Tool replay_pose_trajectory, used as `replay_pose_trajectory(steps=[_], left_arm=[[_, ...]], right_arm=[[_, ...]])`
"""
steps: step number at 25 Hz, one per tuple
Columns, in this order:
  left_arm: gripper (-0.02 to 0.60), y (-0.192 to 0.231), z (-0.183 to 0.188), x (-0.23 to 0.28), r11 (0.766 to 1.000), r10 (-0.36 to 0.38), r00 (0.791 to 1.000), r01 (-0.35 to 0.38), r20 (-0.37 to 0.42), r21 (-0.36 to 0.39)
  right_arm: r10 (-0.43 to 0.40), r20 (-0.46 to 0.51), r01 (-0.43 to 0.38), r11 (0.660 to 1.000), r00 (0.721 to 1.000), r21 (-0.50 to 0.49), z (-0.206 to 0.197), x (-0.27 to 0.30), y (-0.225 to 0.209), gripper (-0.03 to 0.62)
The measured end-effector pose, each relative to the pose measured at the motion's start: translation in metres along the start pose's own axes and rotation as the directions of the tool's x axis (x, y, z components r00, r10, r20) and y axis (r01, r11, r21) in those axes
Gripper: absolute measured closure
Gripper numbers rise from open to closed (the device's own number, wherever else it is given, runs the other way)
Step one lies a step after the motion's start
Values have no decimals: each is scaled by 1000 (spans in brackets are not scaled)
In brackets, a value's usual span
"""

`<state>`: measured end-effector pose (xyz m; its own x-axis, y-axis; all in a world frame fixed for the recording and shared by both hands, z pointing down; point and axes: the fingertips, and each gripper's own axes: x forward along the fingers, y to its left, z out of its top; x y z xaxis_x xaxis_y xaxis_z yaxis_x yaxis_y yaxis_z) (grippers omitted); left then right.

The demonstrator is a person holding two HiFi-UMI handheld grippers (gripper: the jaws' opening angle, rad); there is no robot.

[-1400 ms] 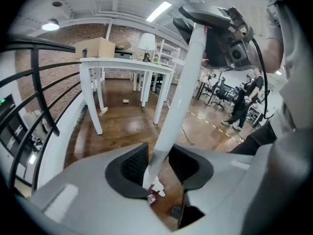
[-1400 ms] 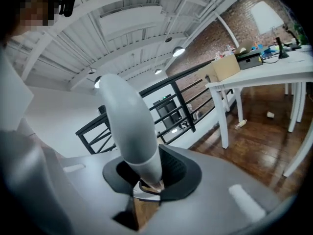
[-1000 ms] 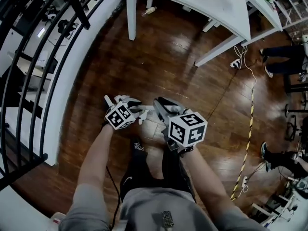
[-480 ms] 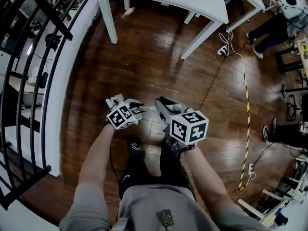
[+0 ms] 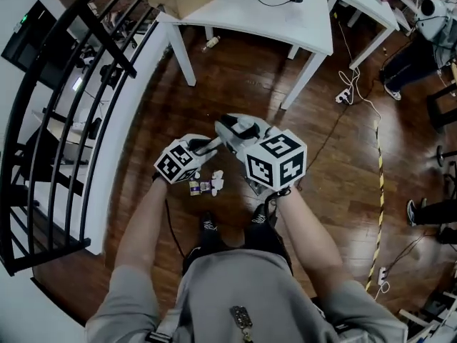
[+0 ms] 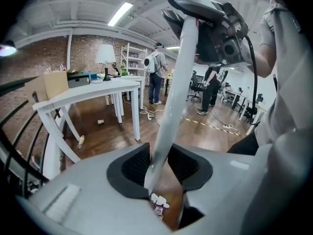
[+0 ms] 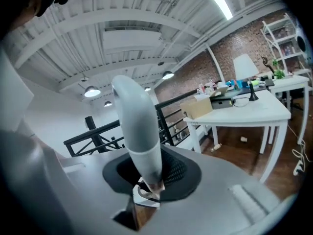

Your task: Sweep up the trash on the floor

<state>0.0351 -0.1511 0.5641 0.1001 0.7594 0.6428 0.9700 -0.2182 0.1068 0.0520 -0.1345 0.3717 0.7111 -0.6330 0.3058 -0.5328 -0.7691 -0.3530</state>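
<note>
Right now both forearms reach forward from the waist, close together over the wooden floor [image 5: 235,77]. Each tool carries a cube of black-and-white square markers; none of them reads as words. The right tool [image 7: 152,173] is clamped on the rounded grey top of a long white handle [image 6: 175,92], and it sits higher and nearer level. The left tool [image 6: 161,170] tilts more steeply down, lower on the same handle. Its jaws have just been closing, but the handle only leans on 1 pad, with floor showing between it and the other. The trash [image 5: 205,185] is a few crumpled white scraps and 1 small labelled item whose print is too small to read. It lies on the floor just ahead of the person's 2 shoes [image 5: 206,224], below the tools.
</note>
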Motion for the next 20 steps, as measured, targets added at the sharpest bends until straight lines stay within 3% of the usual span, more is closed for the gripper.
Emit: replay_pose_trajectory(steps=[3,6,10,13,16,20], left_arm=[[468,7,36,0,995,99,995,-99,5,2],[468,21,53,7,981,192,981,-191,10,-42],[462,56,55,18,945,311,950,-304,39,-123],[460,82,36,21,914,377,925,-362,49,-183],[459,121,7,18,873,436,898,-407,58,-269],[457,161,-43,11,785,532,844,-464,64,-411]], right_arm=[[99,23,-96,992,995,-85,33,-13,-3,528],[173,24,-168,974,985,-151,46,-16,-10,528],[253,-2,-246,938,967,-244,47,2,-22,528],[304,-26,-298,908,952,-295,35,31,-24,528],[360,-88,-368,867,929,-337,23,80,-21,528],[451,-183,-486,798,874,-357,0,145,-10,528]])
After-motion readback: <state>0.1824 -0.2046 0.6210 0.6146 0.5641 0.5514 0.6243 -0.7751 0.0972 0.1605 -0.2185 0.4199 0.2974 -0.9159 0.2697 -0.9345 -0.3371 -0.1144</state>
